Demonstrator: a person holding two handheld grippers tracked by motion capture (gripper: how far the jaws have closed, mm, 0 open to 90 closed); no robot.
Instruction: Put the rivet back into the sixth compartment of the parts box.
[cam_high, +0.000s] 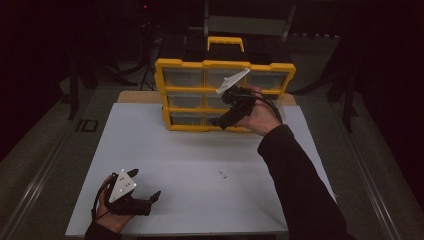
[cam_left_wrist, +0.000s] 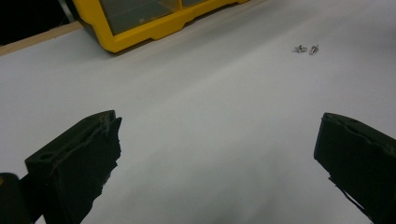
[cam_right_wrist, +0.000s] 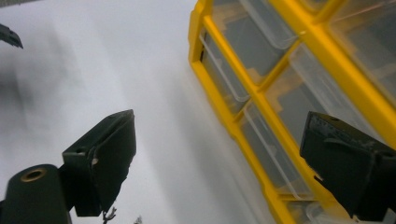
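Two screws (cam_left_wrist: 306, 48) lie well beyond the spread left tongs (cam_left_wrist: 219, 154).

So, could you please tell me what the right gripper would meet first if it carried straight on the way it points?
Probably the yellow drawer organizer: the right gripper, jaws open, points at its lower clear drawers from close by, though the exact gap is unclear.

place: dark lab/studio | cues: white tabletop (cam_high: 200, 150); yellow drawer organizer (cam_high: 225, 95); stands behind
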